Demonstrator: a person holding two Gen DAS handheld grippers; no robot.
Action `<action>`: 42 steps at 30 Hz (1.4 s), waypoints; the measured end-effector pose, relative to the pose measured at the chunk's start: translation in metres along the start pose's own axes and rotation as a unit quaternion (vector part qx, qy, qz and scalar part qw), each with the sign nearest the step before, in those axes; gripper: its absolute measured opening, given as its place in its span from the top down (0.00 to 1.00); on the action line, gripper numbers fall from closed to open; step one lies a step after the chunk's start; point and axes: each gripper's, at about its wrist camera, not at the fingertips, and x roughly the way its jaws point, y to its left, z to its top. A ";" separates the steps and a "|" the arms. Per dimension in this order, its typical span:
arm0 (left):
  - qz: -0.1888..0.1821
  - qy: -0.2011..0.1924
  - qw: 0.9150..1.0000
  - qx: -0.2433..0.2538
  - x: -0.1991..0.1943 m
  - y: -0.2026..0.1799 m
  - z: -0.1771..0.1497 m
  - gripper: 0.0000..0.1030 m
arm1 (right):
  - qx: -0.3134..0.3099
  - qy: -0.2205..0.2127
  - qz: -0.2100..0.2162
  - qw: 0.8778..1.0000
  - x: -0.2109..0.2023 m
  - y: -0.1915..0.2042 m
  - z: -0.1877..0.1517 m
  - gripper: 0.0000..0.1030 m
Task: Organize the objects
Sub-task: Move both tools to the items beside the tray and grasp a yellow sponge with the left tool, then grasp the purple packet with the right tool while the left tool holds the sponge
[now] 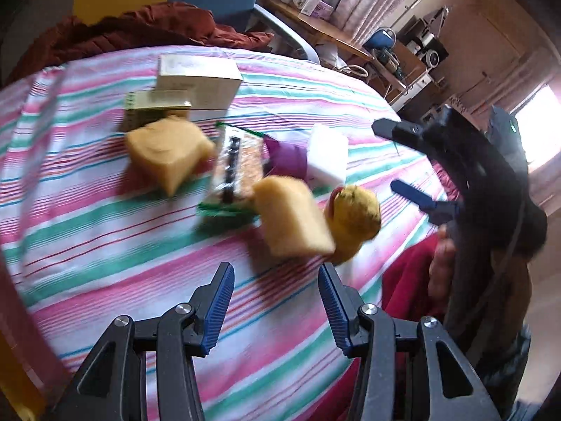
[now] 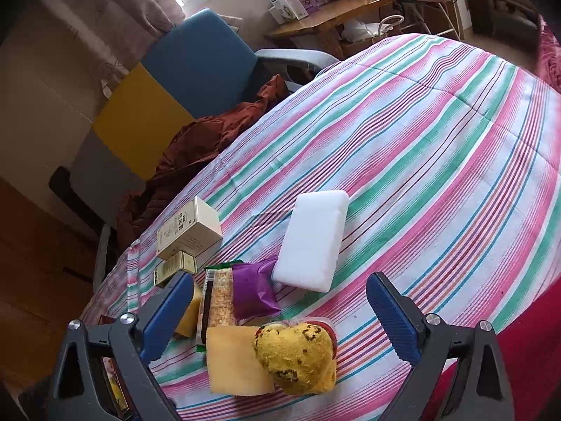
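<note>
progress: early, items loose on bedspread (image 2: 438, 133) | right gripper (image 2: 280, 319) wide open over yellow toy (image 2: 298, 358) at 6 o'clock, ungrasped | left gripper (image 1: 277, 301) part-open, empty | sponges (image 1: 168, 154), boxes (image 2: 189, 228) unsorted

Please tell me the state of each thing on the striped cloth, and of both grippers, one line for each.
left gripper: partly open, empty
right gripper: wide open, empty, above the yellow sock
yellow sock: bundled, resting on one sponge
sponge: lying flat beside the snack packet
second sponge: tilted, near the boxes
white foam block: lying flat
purple packet: closed
large box: closed
small box: closed
</note>
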 end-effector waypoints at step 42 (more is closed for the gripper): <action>0.006 -0.009 1.000 0.000 -0.023 0.037 -0.080 0.61 | -0.159 0.054 -0.044 0.985 0.029 0.052 -0.023 0.48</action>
